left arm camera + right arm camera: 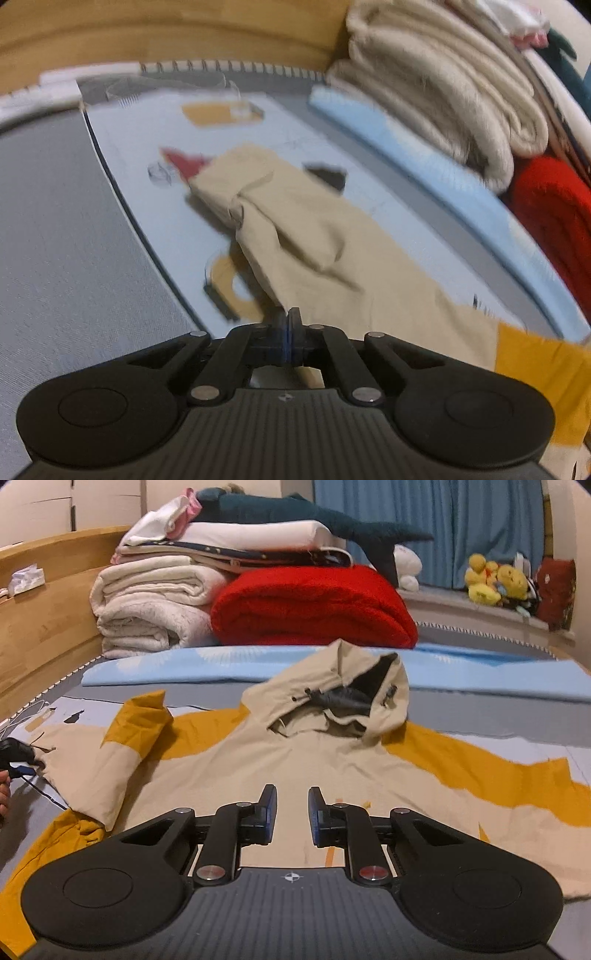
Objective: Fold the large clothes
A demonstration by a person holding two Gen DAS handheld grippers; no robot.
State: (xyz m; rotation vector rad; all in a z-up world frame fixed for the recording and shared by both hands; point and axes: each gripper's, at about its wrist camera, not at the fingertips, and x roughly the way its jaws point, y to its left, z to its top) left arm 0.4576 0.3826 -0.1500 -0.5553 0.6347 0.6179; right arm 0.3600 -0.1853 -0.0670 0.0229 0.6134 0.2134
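Beige-and-mustard hooded jacket (236,760) spread flat on the bed (498,720), over a light blue printed sheet (155,192). Hood (343,698) stands up at the far end, dark lining showing, a cord toggle hanging at its opening.

Left tool (290,321): jaws pressed together, pinching the beige fabric of the jacket at the edge of a sleeve (280,206). Sleeve runs away from the tool, folded over on itself, lying on the sheet. Left wrist view is motion-blurred. In the right wrist view the same tool appears at the far left edge, gripping the cuff end of that sleeve.

Right tool (291,812): jaws apart at a moderate gap, nothing between them, held just above the jacket's body, pointing toward the hood. Blue pads (271,805) visible on the inner faces.

Other sleeve stretches out to the right, mustard band across it.

Behind the jacket: folded red blanket (314,605), stack of cream blankets (147,605) beside it to the left, touching. Dark teal plush shark (295,513) on top of the stack. Wooden bed frame (44,620) along the left. Blue curtain (443,524) and yellow plush toys (491,579) in the background
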